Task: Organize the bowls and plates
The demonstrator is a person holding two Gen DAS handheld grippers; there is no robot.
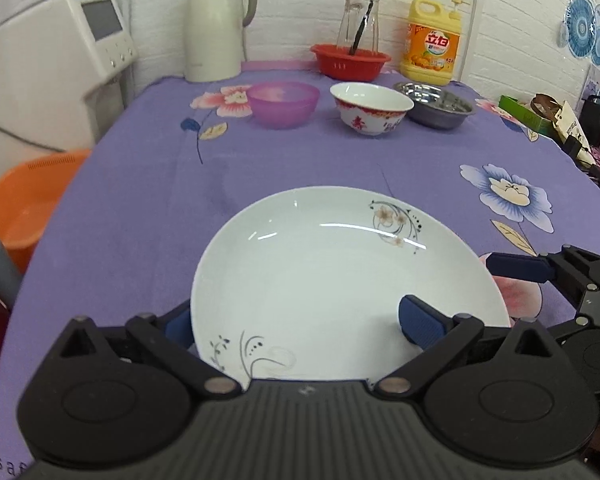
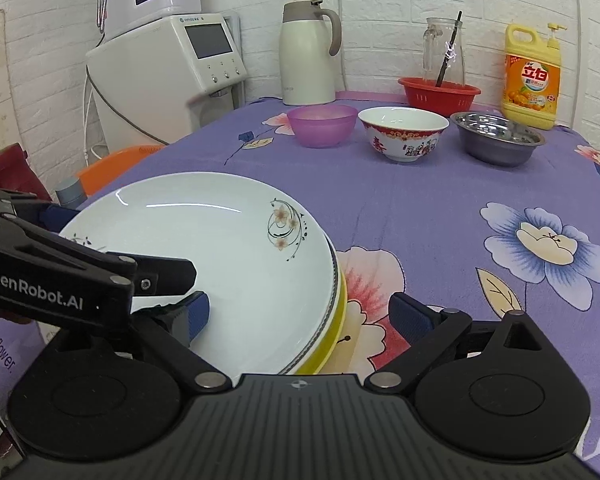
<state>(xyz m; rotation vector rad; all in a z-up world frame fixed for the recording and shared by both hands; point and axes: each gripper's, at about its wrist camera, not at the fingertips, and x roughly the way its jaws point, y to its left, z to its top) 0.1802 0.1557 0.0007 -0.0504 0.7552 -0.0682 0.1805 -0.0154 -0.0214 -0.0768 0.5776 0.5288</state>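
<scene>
Hovering over the near edge of the desk (image 1: 140,208), my left claw (image 1: 300,320) is standing spread wide, one blue pad (image 1: 418,318) sitting above the white plate (image 1: 320,272) and the other (image 1: 178,326) just outside the plate's left rim, neither one pressing on it. I am seeing that plate lying on top of a stack at the front of the purple flowered cloth (image 2: 440,220); from the right wrist camera a grey-banded rim and a yellow plate (image 2: 336,328) are showing beneath it. My right claw (image 2: 300,316) is also gaping, its left pad (image 2: 198,314) over the plate's near edge and its right pad (image 2: 410,316) over bare cloth beside the stack, gripping nothing. Three bowls are waiting in a row toward the back of the desk: a purple plastic bowl (image 1: 283,102), a white bowl with red trim (image 1: 371,107) and a steel bowl (image 1: 436,104), standing close together but apart. Behind them I am looking at a cream thermos jug (image 1: 212,28), a red basket (image 1: 350,60) with a glass pitcher (image 1: 358,20) in it, and a yellow detergent bottle (image 1: 434,42) against the white brick wall. An orange basin (image 1: 24,204) is sitting off the desk's left side.
</scene>
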